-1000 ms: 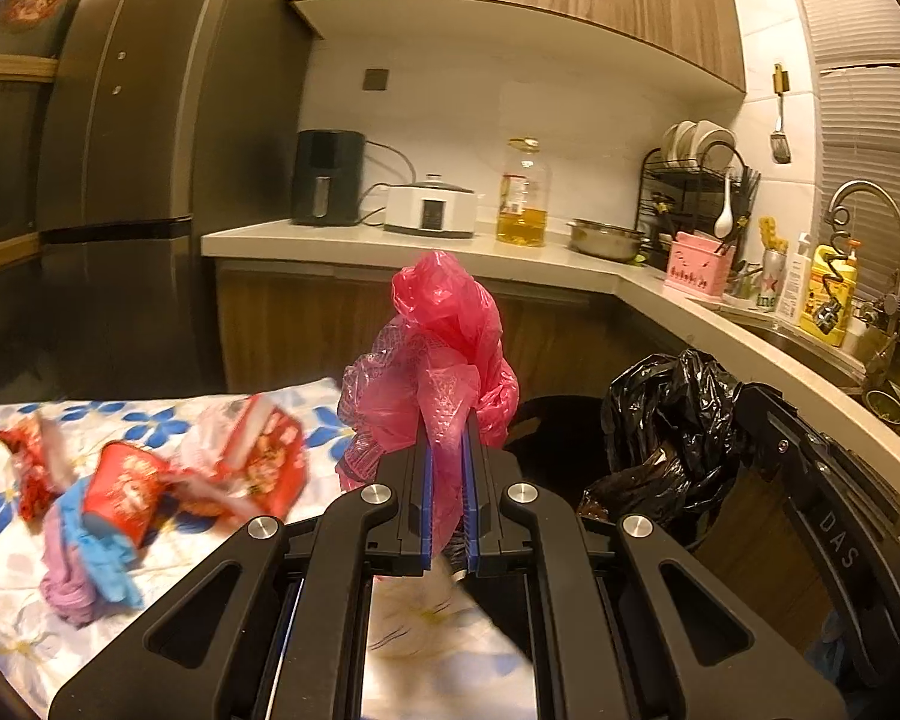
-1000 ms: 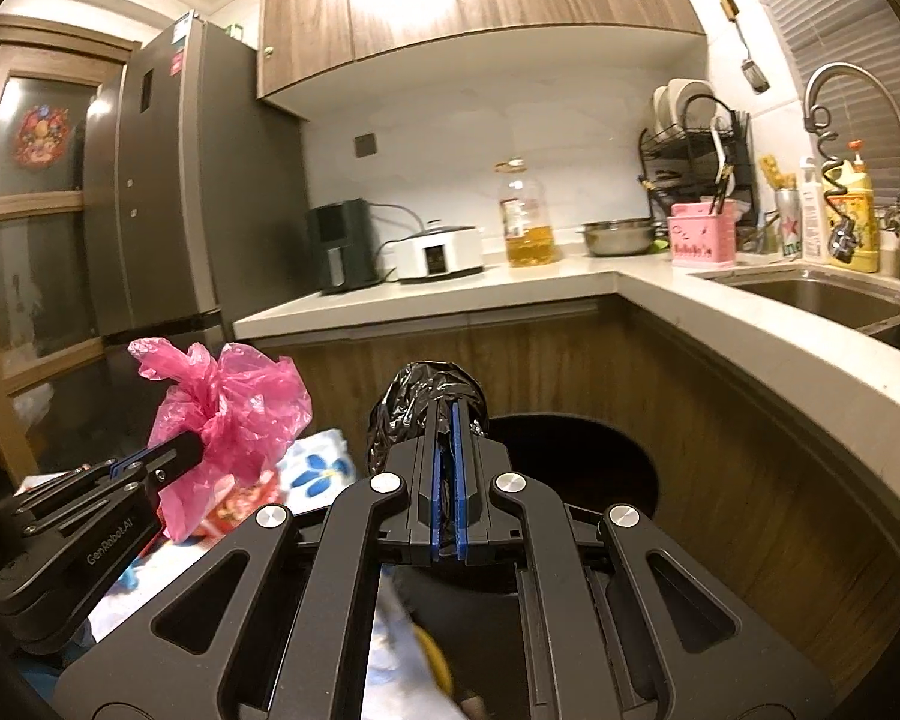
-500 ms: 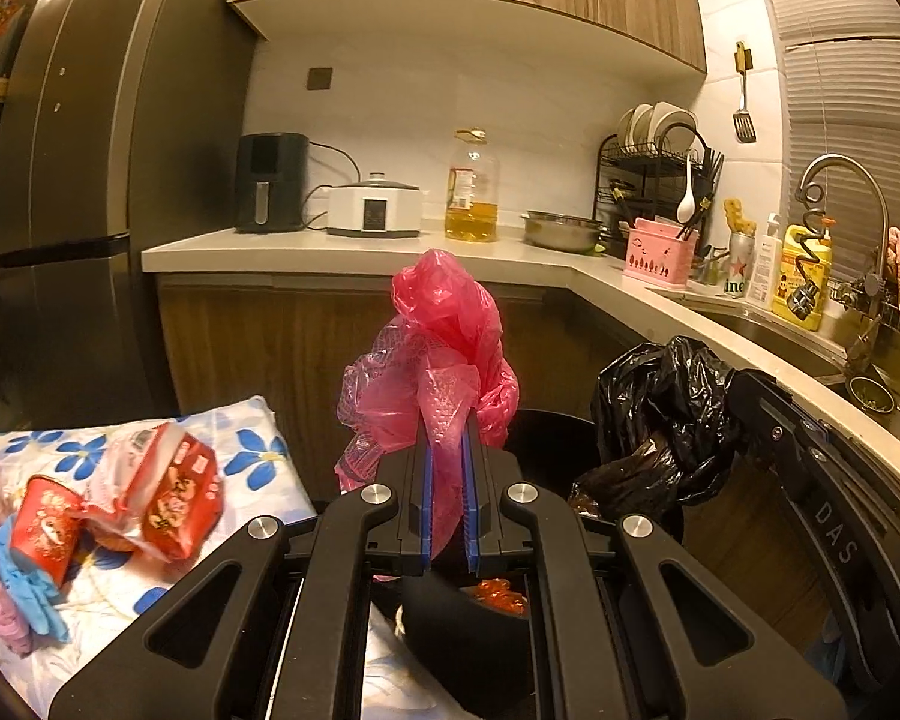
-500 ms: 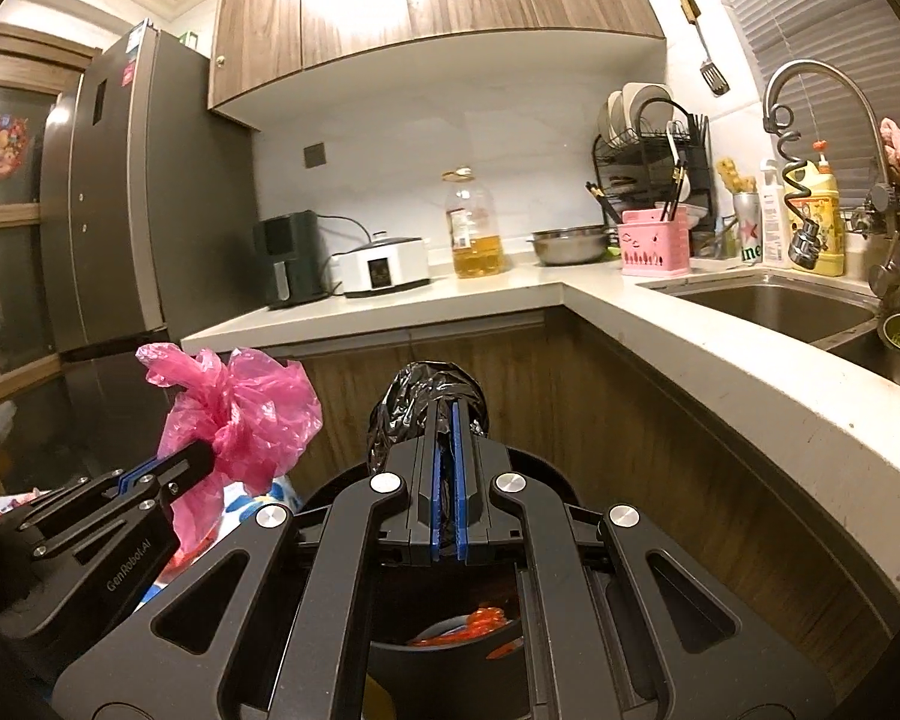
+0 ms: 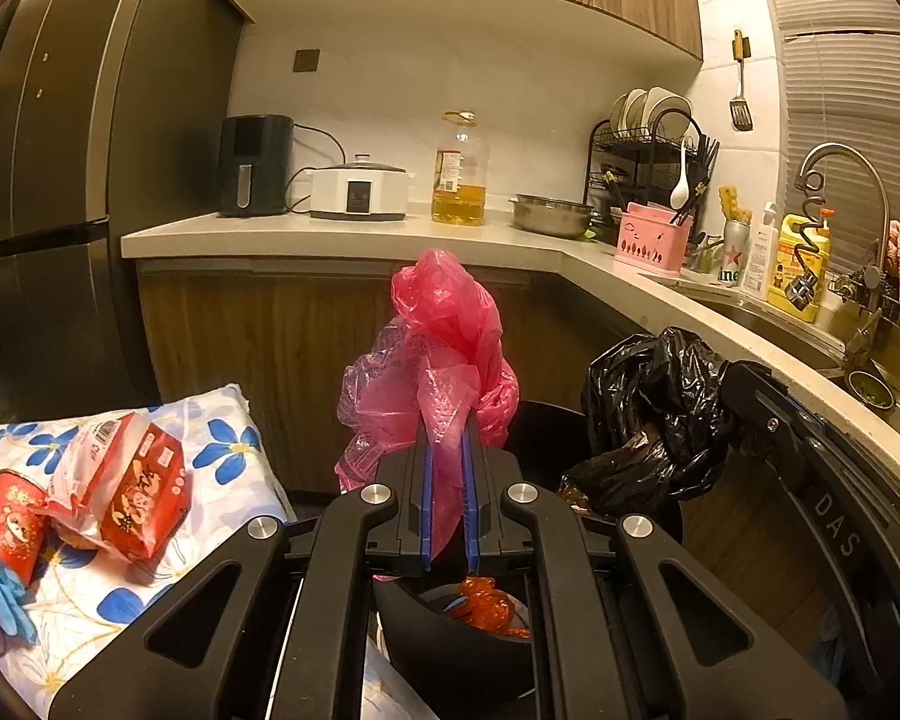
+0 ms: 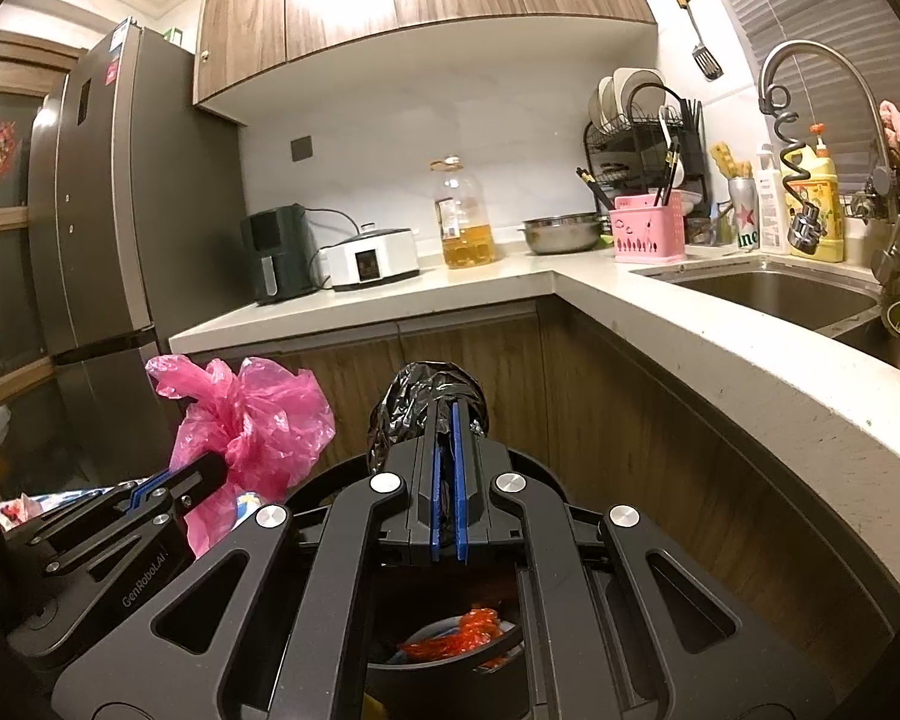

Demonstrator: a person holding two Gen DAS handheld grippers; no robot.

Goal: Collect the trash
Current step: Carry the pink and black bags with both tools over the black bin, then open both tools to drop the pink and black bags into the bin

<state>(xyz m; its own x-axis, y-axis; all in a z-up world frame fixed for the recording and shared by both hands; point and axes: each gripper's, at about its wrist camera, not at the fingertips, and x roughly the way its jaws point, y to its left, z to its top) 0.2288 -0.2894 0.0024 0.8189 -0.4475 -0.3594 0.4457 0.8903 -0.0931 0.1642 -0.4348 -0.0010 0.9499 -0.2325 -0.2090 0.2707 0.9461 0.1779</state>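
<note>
My left gripper (image 5: 447, 450) is shut on a crumpled pink plastic bag (image 5: 444, 354), which also shows in the right wrist view (image 6: 252, 414). My right gripper (image 6: 447, 420) is shut on a crumpled black plastic bag (image 6: 417, 405), seen at the right of the left wrist view (image 5: 654, 414). Both bags hang over a black round trash bin (image 5: 546, 420) that holds orange-red trash (image 6: 456, 636). Red snack wrappers (image 5: 132, 480) and a red cup (image 5: 12, 522) lie on the flowered cloth (image 5: 228, 480) to the left.
A wooden cabinet with a pale L-shaped counter (image 6: 720, 324) wraps behind and to the right of the bin. A sink (image 6: 768, 294), oil bottle (image 5: 459, 171), cooker (image 5: 360, 192) and dish rack stand on it. A tall fridge (image 6: 96, 228) stands at left.
Both grippers have swung right from over the flowered table to above the trash bin, still holding their bags. The wrappers have slid to the left of the view.
</note>
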